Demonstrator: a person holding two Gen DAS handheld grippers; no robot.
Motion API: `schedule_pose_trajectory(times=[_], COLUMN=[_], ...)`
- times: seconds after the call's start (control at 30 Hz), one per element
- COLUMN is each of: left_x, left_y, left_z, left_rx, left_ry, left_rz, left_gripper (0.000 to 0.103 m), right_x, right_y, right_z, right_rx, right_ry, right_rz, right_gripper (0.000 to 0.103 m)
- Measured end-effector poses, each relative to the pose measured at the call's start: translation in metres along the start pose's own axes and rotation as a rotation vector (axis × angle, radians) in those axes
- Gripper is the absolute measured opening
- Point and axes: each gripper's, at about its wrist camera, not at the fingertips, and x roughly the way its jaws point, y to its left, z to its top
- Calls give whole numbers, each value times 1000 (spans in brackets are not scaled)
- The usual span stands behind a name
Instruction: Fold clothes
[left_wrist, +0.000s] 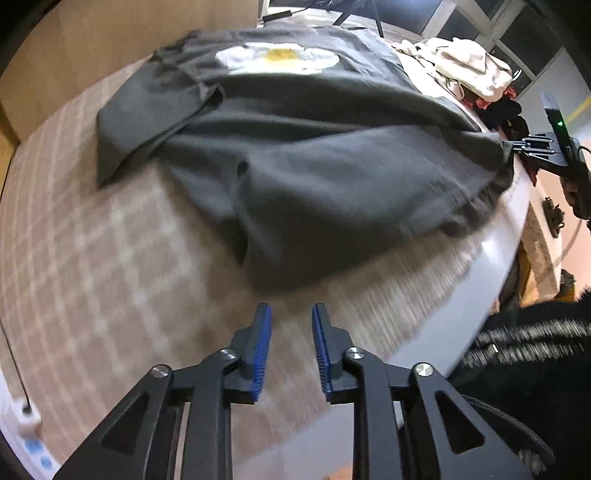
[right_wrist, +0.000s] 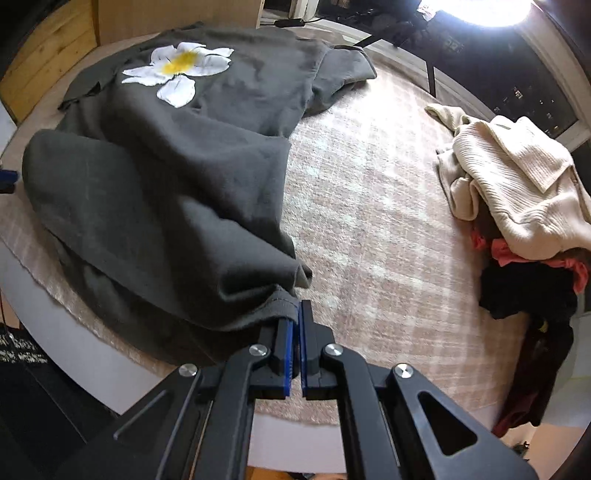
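Shirt (right_wrist: 166, 177), dark grey with a white and yellow flower print (right_wrist: 177, 70), is spread over a pale checked cloth (right_wrist: 369, 221) that covers a white table (right_wrist: 74, 354). In the right wrist view the shirt fills the left and centre of the frame, with the print at upper left and one sleeve (right_wrist: 340, 74) folded at upper centre. The lower hem corner is drawn to bottom centre, where it is clamped between the blue pads of the right gripper (right_wrist: 297, 314); the jaws are pressed together on the fabric. A heap of cream knitwear (right_wrist: 517, 177) is seen at the right edge, lying over pink and dark garments (right_wrist: 524, 291), well apart from the shirt.

In the left wrist view the shirt (left_wrist: 314, 155) occupies the upper centre, with the print (left_wrist: 277, 57) near the top and a sleeve (left_wrist: 147, 129) lying flat at left. The left gripper (left_wrist: 291, 317) is seen at bottom centre with its jaws parted by a narrow gap; nothing is held between the blue pads (left_wrist: 262, 343), and only blurred cloth (left_wrist: 110, 277) is seen beyond them. The shirt's near edge lies just above the fingertips, apart from them. The right gripper (left_wrist: 517, 146) is visible at the right edge, pinching the shirt's far corner. The cream heap (left_wrist: 461, 66) appears at upper right. A dark sleeve (left_wrist: 535, 350) with pale stripes is seen at lower right.
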Motion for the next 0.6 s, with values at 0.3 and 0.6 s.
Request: schedule_pose_trajectory(times=[0.3,0.6], left_x=[-20,-39], left_y=[-2,5], left_z=[7,9], left_rx=[2,-34], left_ry=[-29,-89], left_rz=[-63,14], left_gripper=[0,33], right_x=[-40,-33], right_y=[-11,-10], right_z=[-9,-3], right_rx=[27,40], right_ry=[-83,-112], right_rz=[-5,33], right_gripper=[3,3])
